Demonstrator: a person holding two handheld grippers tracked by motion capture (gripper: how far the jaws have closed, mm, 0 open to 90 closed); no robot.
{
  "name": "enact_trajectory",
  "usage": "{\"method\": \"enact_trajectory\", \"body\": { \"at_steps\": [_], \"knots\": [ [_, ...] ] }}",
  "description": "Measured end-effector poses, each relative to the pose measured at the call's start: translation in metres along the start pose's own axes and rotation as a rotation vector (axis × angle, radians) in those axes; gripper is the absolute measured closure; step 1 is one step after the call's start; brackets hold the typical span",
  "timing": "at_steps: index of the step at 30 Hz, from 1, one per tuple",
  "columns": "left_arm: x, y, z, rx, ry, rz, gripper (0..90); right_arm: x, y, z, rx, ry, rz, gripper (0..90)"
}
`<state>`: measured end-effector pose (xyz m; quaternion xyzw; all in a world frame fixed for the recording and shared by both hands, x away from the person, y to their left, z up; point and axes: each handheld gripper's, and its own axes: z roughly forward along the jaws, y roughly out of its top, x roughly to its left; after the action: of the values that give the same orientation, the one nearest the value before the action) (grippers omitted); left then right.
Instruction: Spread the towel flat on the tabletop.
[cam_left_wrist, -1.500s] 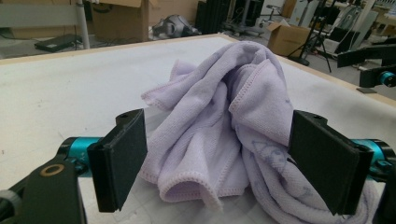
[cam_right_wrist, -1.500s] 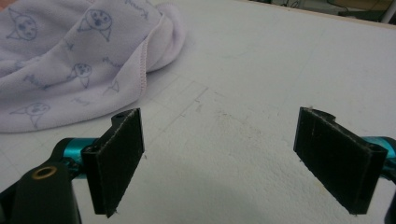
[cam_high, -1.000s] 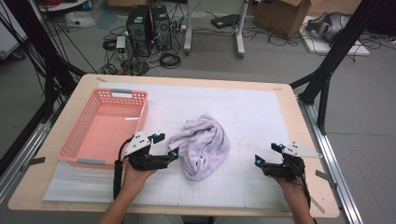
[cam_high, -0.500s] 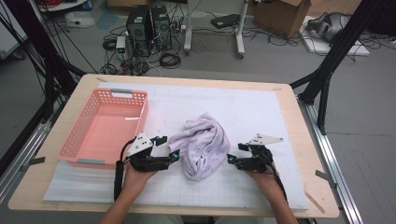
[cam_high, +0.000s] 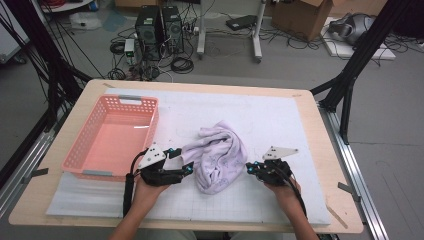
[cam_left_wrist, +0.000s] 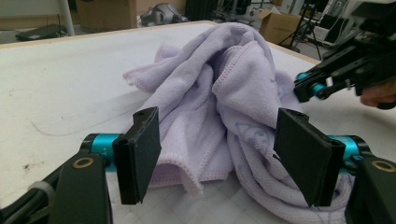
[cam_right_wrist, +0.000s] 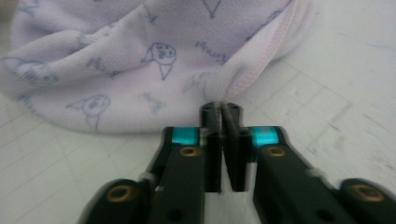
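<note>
Our right tool (cam_right_wrist: 223, 108) pinches the hem of the lilac towel (cam_high: 217, 155) at its right edge, jaws having just closed onto the fabric; our left tool (cam_left_wrist: 224, 154) stands with jaws apart, just closing a little, the towel's folds between them but not pressed by the pads; we see the towel lying crumpled in the middle of the white mat (cam_high: 280, 115) on the desk (cam_high: 310, 100), between both tools; a pink basket (cam_high: 115, 137) sits to its left.
</note>
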<state>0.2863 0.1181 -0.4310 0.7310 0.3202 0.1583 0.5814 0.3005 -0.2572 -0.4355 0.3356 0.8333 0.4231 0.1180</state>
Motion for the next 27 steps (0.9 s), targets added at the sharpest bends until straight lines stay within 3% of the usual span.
{"method": "enact_trajectory", "body": {
  "at_steps": [3,6,7,9,12,13,15,16,17,19,22,27],
  "knots": [
    [0.0,0.0,0.0,0.001,-0.003,-0.004,32.8,-0.003,-0.006,-0.021,-0.016,-0.037,0.003,89.8],
    [0.0,0.0,0.001,0.005,-0.007,-0.001,34.0,-0.013,-0.014,-0.037,-0.061,-0.055,0.059,89.1],
    [0.0,0.0,0.002,0.005,-0.008,-0.001,34.4,-0.016,-0.016,-0.039,-0.072,-0.061,0.076,83.5],
    [-0.001,0.0,0.003,0.005,-0.01,0.001,34.6,-0.017,-0.015,-0.036,-0.095,-0.06,0.109,62.1],
    [-0.001,-0.001,0.005,0.011,-0.011,0.001,34.9,-0.015,-0.005,-0.016,-0.114,-0.06,0.124,41.9],
    [-0.001,-0.001,0.005,0.013,-0.014,-0.001,35.0,-0.014,0.001,-0.004,-0.119,-0.06,0.127,38.9],
    [-0.001,-0.002,0.006,0.019,-0.017,-0.002,35.0,-0.013,0.01,0.015,-0.101,-0.06,0.136,40.9],
    [-0.002,-0.002,0.006,0.017,-0.016,-0.003,35.0,-0.014,0.013,0.021,-0.098,-0.056,0.149,47.7],
    [-0.002,-0.002,0.006,0.015,-0.02,-0.002,35.2,-0.014,0.015,0.028,-0.081,-0.033,0.163,60.6],
    [-0.002,-0.002,0.005,0.013,-0.025,0.0,36.8,-0.011,0.017,0.032,-0.037,-0.023,0.134,80.2],
    [-0.003,-0.003,0.005,0.026,-0.03,0.019,42.3,-0.009,0.015,0.017,0.011,-0.057,0.07,83.8],
    [-0.006,-0.001,0.004,0.028,-0.039,0.049,49.5,-0.009,-0.003,-0.02,0.014,-0.098,0.052,84.3]
  ]
}}
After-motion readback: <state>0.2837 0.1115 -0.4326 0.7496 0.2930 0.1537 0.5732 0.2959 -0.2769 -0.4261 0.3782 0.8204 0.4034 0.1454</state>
